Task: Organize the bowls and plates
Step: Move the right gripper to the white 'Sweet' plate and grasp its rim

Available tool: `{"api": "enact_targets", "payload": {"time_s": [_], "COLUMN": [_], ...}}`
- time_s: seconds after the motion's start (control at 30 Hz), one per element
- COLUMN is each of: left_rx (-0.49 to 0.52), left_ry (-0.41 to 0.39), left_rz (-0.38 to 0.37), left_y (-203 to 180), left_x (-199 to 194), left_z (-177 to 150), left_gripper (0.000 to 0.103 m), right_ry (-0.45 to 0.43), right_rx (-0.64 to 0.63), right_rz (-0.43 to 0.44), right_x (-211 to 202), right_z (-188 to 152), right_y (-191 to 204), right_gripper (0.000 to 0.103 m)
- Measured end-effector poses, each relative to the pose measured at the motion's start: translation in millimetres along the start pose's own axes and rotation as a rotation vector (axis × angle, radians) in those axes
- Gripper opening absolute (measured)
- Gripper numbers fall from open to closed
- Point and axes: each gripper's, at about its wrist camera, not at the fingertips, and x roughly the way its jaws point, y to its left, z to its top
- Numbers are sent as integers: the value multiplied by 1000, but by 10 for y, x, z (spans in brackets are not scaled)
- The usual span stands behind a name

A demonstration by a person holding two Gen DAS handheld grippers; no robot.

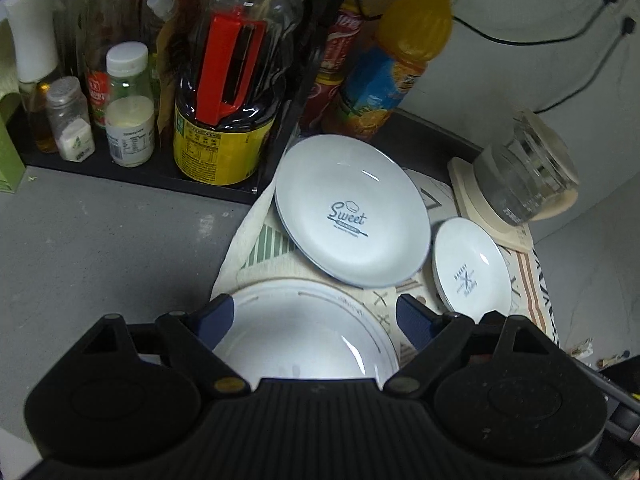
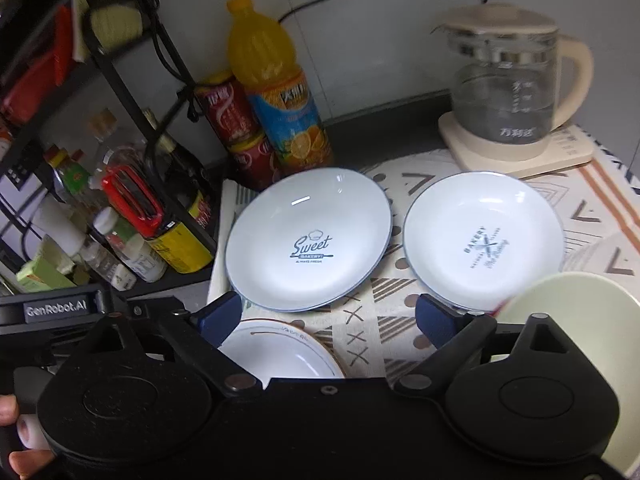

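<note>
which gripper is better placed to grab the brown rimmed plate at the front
Left. The left gripper is open with its fingers either side of the brown-rimmed plate. The right gripper sits further right, over the patterned mat.

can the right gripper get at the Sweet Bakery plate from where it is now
Probably yes. The right gripper is open, and the Sweet plate lies uncovered on the mat just ahead, with nothing between it and the fingers.

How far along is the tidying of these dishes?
Barely started. Nothing is stacked: the Sweet plate, the Bakery plate and the brown-rimmed plate lie separately on the patterned cloth. Both tongs, left and right, hang open and empty. A pale bowl also waits.
</note>
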Motion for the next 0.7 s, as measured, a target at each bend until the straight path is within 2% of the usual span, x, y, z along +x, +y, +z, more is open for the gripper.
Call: {"api": "enact_targets", "payload": {"time_s": [0.13, 0.23, 0.47, 0.5, 0.7], "left_rx": [-6, -25, -58, -70, -93], "left_ry": [9, 21, 70, 81, 127], "left_rz": [2, 3, 15, 14, 23], "left_y": [35, 78, 140, 152, 153], "left_x": [205, 379, 844, 910, 1235], "left_z": [135, 218, 353, 368, 388], "left_gripper": [85, 83, 67, 67, 50], "right_ry": [47, 71, 132, 140, 180], "right_rx": [36, 50, 97, 100, 144], "right_rz": [-5, -20, -53, -57, -52], "right_x": [290, 497, 959, 1013, 1250], "right_z": [59, 77, 134, 141, 141], "right_y": [-29, -43, -80, -86, -181], "right_gripper": [74, 73, 66, 63, 52]}}
